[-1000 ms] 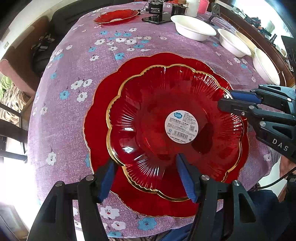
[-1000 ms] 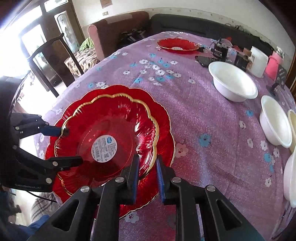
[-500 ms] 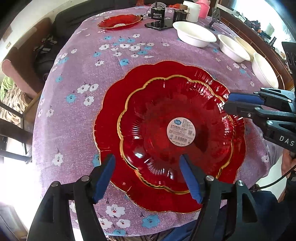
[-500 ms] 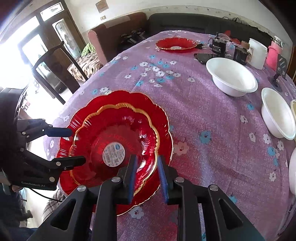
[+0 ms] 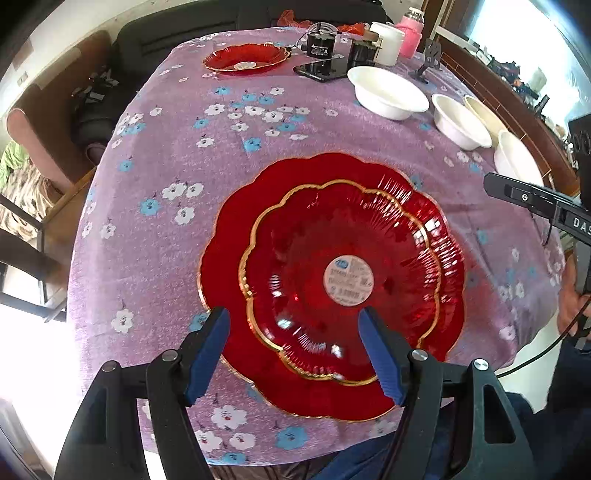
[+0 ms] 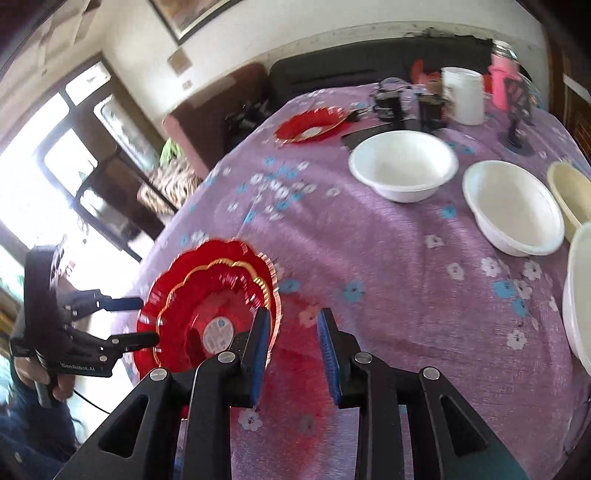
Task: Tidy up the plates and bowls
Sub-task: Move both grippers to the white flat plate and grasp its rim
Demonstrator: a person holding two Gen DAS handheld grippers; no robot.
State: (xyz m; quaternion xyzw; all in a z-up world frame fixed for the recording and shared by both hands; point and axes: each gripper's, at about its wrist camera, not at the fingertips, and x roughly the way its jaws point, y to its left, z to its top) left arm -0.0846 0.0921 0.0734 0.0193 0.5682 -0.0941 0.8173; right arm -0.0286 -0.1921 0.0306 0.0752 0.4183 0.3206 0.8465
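two red plates are lying stacked at the near edge of the table (image 5: 155, 221): the small plate (image 5: 347, 277) is nested inside the big plate (image 5: 236, 236), its white label facing up. both have scalloped gold rims. in the right wrist view the same stack is seen low and left, small plate (image 6: 218, 295) on big plate (image 6: 155, 306).

the left gripper (image 5: 293, 332) is being held wide open above the near side of the stack, nothing between its blue pads (image 5: 207, 354); whether it is touching the plates cannot be told. the right gripper (image 6: 291, 350) is also being held open, moderately wide, empty, over bare cloth just right of the stack. its left pad is overlapping the big plate's rim in the view.

a third red plate (image 5: 245, 59) is sitting at the far side of the table, well apart from the stack. a row of bowls is running along the right side: a white bowl (image 5: 388, 92), a second white bowl (image 5: 460, 122), a cream bowl (image 5: 484, 114) just behind it, and another white bowl (image 5: 517, 158) nearest the edge. a phone (image 5: 321, 70), a white jar (image 5: 386, 42) and a pink jar (image 5: 408, 33) are standing at the far end.
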